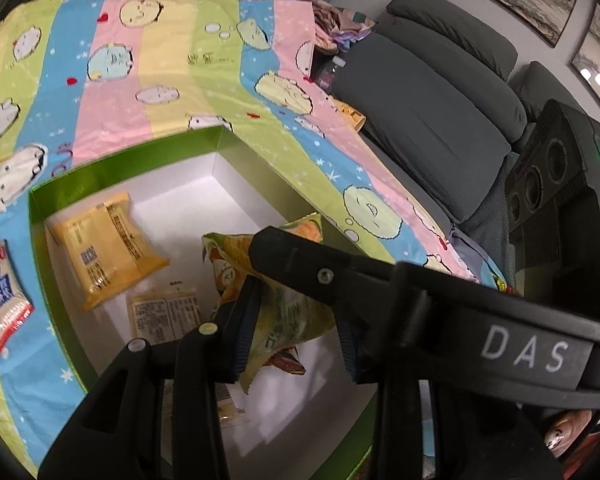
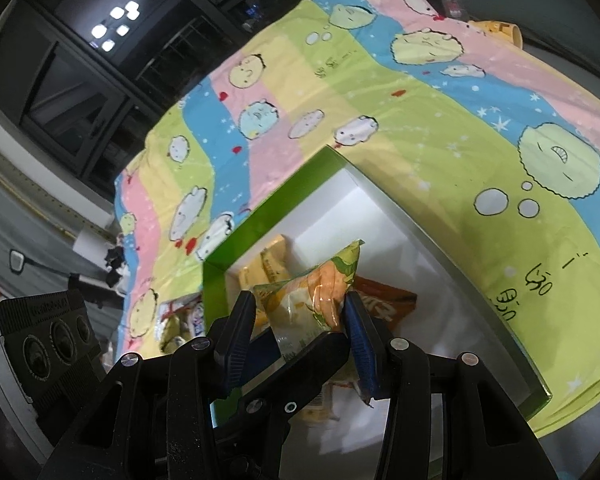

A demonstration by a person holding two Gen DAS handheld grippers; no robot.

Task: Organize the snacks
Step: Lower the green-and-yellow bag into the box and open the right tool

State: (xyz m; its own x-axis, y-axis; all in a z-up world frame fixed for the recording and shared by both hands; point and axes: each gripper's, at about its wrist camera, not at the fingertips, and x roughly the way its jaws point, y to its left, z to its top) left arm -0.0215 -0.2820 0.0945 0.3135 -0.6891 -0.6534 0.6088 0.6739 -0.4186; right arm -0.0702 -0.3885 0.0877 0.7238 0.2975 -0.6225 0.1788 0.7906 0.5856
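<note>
- You are holding one green-and-orange snack bag (image 2: 312, 300) with both grippers over the green box (image 1: 124, 168), which sits on the striped cartoon sheet (image 1: 160, 60).
- Right gripper (image 2: 300, 328): fingers are narrow, clamping the bag's sides.
- Left gripper (image 1: 288, 312): fingers are also pinching the bag; the right gripper's finger is crossing in front at 2 o'clock.
- Step, as I judge it: you are placing this bag into the box.
- Inside already: a yellow packet (image 1: 108, 252) at 10 o'clock and an orange packet (image 2: 384, 304).
- A red-and-white packet (image 1: 2, 300) is lying outside, at 9 o'clock.
- Next move calls for lowering onto bare white floor, then letting go with both grippers.
</note>
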